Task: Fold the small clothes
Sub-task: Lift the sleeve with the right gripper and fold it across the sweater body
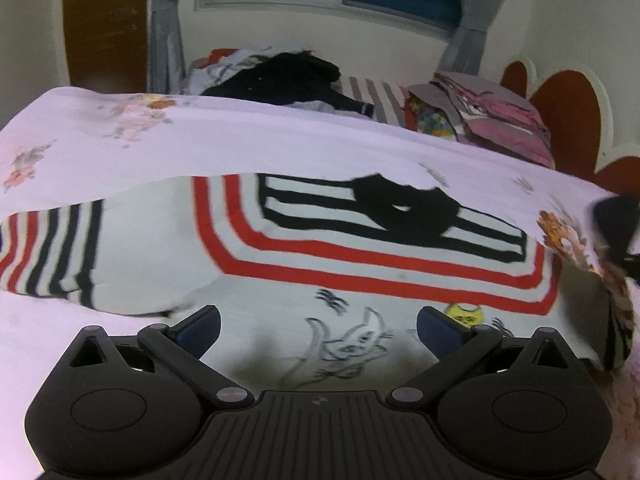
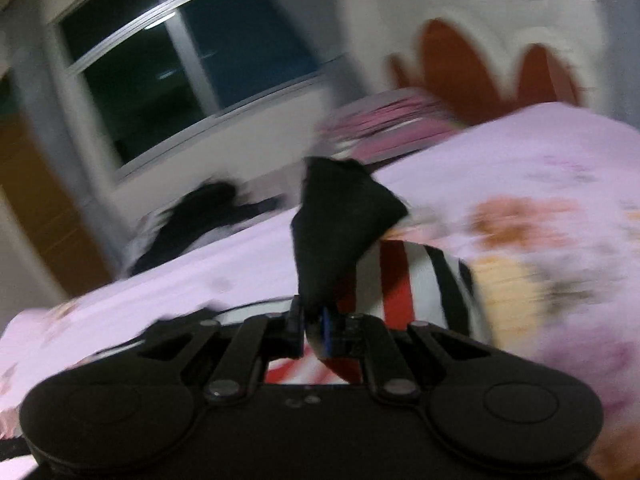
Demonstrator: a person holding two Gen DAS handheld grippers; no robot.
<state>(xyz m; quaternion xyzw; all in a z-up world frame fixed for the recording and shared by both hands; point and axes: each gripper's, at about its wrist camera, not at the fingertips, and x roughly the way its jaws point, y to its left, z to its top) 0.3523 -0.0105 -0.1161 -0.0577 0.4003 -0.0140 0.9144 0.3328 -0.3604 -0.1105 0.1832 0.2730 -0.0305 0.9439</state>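
Left tool [image 1: 318, 326]: jaws stand wide, nothing between them. It hangs over the bed sheet [image 1: 200, 140], just short of the near hem of the shirt [image 1: 168, 240].

Right tool [image 2: 316, 328]: jaws narrowed to a pinch on a black edge [image 2: 340, 216] of the same shirt, which stands up from the pads in a loose peak. Red, white and black striped cloth trails off to the right of the pinch. This view is heavily motion-blurred, so exactly which part of the garment is pinched cannot be told. In the left view a dark blurred shape at the far right edge is probably this tool, with the cloth drawn up toward it.

The shirt is spread on the bed in front of the left tool: white body, cartoon print near the hem, red bands round a black-and-white striped panel, a striped sleeve lying to the left, a black collar further back.

Handling, judged: light, limp knit; no stiffness, so it will sag and drape from any single pinch and slide easily over the sheet. Not fragile. Best taken at seamed edges such as hem corner, cuff or shoulder, where layers are thicker. A second hold at the near hem or left sleeve would keep the fold line straight.

Further back: a dark clothes pile [image 1: 288, 80], pink folded bedding [image 1: 500, 120], a window above.
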